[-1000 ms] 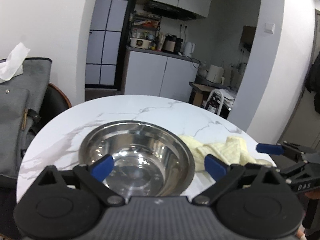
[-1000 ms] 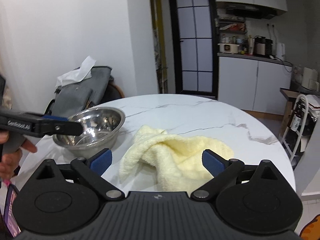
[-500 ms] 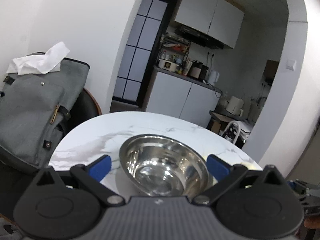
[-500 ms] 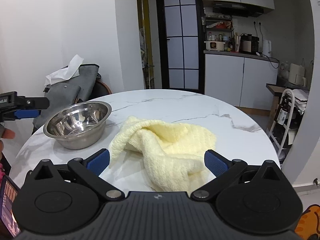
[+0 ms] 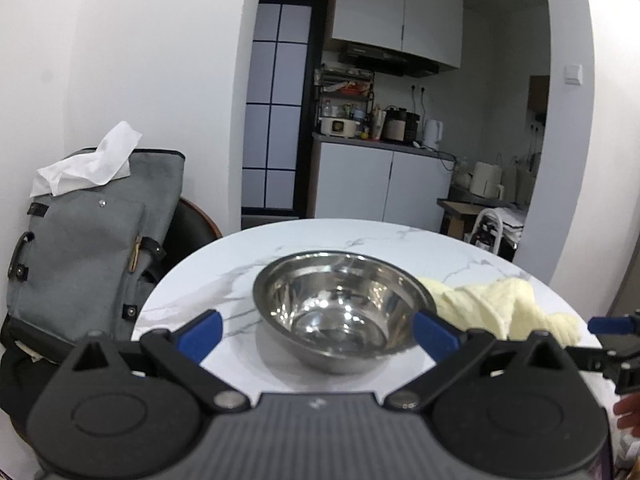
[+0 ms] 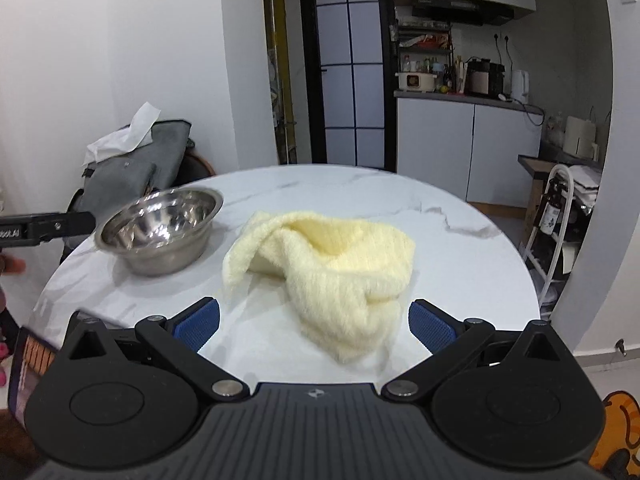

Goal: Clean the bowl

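Note:
An empty steel bowl [image 5: 344,308] stands upright on the round white marble table [image 5: 240,276]; it also shows in the right wrist view [image 6: 160,232], at the table's left. A crumpled pale yellow towel [image 6: 328,256] lies to the bowl's right, and shows in the left wrist view [image 5: 504,308]. My left gripper [image 5: 316,332] is open and empty, just short of the bowl at the table's near edge. My right gripper [image 6: 314,320] is open and empty, just short of the towel.
A grey backpack [image 5: 92,240] with a white tissue [image 5: 88,164] on top sits on a chair left of the table. Kitchen cabinets [image 6: 460,152] and a glass door [image 6: 348,60] stand behind. A rack [image 6: 556,216] stands at the table's right.
My left gripper pulled back and away from the bowl, which now sits further ahead. My right gripper also drew back a little from the towel. Both stayed open.

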Demonstrator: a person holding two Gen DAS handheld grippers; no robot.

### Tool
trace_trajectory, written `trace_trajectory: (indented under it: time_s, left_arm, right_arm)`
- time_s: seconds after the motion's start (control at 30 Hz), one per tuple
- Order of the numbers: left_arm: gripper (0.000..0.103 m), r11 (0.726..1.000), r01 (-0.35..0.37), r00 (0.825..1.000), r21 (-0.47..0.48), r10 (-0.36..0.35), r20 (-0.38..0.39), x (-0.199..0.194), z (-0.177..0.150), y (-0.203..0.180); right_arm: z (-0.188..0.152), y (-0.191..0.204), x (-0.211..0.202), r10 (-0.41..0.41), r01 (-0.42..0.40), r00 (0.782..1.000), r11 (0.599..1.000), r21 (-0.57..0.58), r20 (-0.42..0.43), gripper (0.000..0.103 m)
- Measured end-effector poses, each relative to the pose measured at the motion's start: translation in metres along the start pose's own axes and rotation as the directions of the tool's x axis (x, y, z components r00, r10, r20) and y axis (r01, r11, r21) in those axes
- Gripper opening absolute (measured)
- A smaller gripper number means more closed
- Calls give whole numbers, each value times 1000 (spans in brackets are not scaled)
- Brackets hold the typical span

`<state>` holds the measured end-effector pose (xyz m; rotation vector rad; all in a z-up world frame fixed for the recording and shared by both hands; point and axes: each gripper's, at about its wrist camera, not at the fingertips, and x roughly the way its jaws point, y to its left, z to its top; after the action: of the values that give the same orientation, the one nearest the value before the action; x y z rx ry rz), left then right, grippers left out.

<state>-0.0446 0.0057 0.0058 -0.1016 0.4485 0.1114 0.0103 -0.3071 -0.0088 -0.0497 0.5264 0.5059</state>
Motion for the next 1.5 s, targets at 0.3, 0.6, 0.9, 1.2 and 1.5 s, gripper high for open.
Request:
trace_trajectory:
  time_s: [0.3,0.6,0.9,1.2,1.5]
  left_arm:
    - [103,999,1,999,-52,-3,-32,-11,-6,7]
    - [103,999,-30,998,-34,28,-54,-14,-9,8]
    - [103,999,17,998,27,-16,-59,-23,-9,-9]
    - [103,999,39,998,34,-37,-53,-25,-9,-17]
    - [103,997,49,998,61,-47,-36,-24,-6,-16]
  right_arm:
    - [-8,2,-13,-38,38,999,999,-11,1,103]
    - [-3,5,-23,-28,27,999,999,28,33,103]
    - [-3,15,-27,-17,17,1000,1000,10,16,103]
    - [-4,15,-33,10,-10,1000,1000,24,17,103]
    - [-2,16,-29,50,-50,999,999,14,7,103]
